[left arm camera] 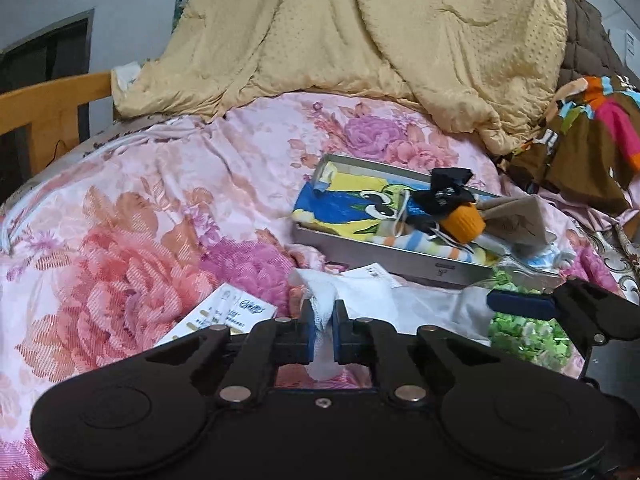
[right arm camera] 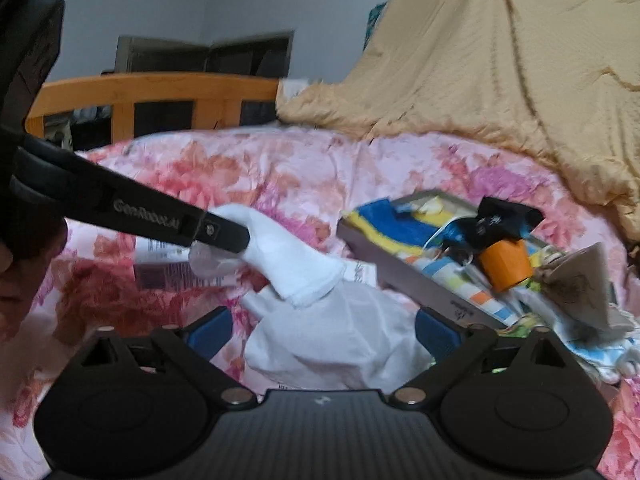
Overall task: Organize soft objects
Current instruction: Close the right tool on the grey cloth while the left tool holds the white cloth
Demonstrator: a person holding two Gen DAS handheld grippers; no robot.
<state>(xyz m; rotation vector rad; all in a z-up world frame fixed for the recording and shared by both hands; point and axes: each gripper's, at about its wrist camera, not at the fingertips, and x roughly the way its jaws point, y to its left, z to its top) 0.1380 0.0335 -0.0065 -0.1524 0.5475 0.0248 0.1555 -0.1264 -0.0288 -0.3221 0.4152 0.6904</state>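
Floral bedspread (left arm camera: pixel 120 208) fills the frame, tan quilt (left arm camera: pixel 360 32) heaped across the top, wooden bed rail (right arm camera: pixel 160 84) upper left in the right wrist view. Metal tray (left arm camera: pixel 384 256) sits center-right, already crowded with folded towels, an orange cup (left arm camera: pixel 466 220) and a black pouch (left arm camera: pixel 444 192).

Your left gripper (left arm camera: pixel 323 332) is clenched on a white cloth (right arm camera: pixel 296 268), lifted just off the bed at lower center. Your right gripper (right arm camera: pixel 324 332) is spread wide, holding nothing, over a second white fabric pile (right arm camera: pixel 344 344).

Risk: the pinch is on a thin fold, so the cloth may slip; a trailing end could snag the tray's near rim or tip the cup.

Open room is left of the tray; the right side is cluttered.
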